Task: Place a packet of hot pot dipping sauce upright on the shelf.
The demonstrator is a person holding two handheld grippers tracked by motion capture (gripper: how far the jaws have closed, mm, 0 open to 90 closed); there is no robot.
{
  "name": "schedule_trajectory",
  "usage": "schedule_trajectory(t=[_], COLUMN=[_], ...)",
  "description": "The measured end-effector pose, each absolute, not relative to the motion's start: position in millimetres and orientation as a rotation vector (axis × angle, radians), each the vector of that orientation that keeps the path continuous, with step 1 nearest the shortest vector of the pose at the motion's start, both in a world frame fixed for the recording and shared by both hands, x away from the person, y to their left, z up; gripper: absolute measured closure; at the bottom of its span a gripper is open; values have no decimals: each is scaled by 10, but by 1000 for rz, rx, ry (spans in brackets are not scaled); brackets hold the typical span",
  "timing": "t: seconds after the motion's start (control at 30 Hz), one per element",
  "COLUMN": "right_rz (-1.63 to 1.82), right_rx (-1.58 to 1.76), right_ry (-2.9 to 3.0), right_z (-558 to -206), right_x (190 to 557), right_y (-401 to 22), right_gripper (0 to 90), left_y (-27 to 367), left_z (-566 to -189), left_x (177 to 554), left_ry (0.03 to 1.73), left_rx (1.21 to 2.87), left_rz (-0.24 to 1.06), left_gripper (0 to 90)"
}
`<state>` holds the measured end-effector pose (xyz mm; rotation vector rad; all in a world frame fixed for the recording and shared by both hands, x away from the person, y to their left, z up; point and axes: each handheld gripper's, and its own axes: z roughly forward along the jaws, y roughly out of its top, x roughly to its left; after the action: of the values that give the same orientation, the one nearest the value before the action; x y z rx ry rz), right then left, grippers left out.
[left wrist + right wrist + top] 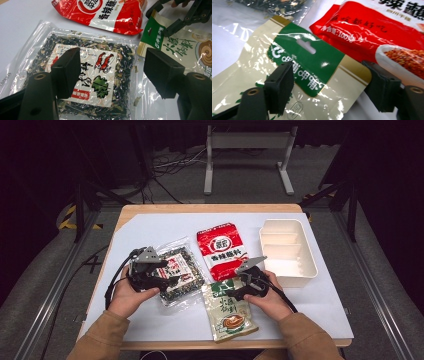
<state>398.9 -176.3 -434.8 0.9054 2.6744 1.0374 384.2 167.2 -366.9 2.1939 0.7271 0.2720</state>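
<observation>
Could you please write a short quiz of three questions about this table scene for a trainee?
1. True or false: the red packet lies inside the white tray.
2. Which packet sits under the right gripper? A) the clear seaweed packet B) the green-and-cream packet C) the red packet
3. Fill in: the left gripper hovers over the seaweed packet with its jaws ____.

Key: 1 false, it lies on the table beside the tray; 2 B; 3 open.

Glossy plastic pouches (230, 311) — white sheet (150, 227) probably paper.
</observation>
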Motion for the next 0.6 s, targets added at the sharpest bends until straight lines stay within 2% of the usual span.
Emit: schedule_trajectory(t=[0.23, 0.4, 0.6], right_rz=[1100, 1093, 1105], right_rx=[872, 768, 709], right_ry=[2665, 2680, 2726], right_z=[-4225, -4100, -4019], right_x=[3931, 3835, 3802], right_y=[-1826, -1841, -1880], right_gripper=[386, 523, 635], left_y=[1673, 1663, 1667], left_z=[-3678, -3681, -3689], left_x=[3846, 3843, 3851], left_ry=[735, 737, 736], left_rx=[2192, 2195, 2197], left_rz=[275, 278, 281], left_gripper=[311, 311, 312])
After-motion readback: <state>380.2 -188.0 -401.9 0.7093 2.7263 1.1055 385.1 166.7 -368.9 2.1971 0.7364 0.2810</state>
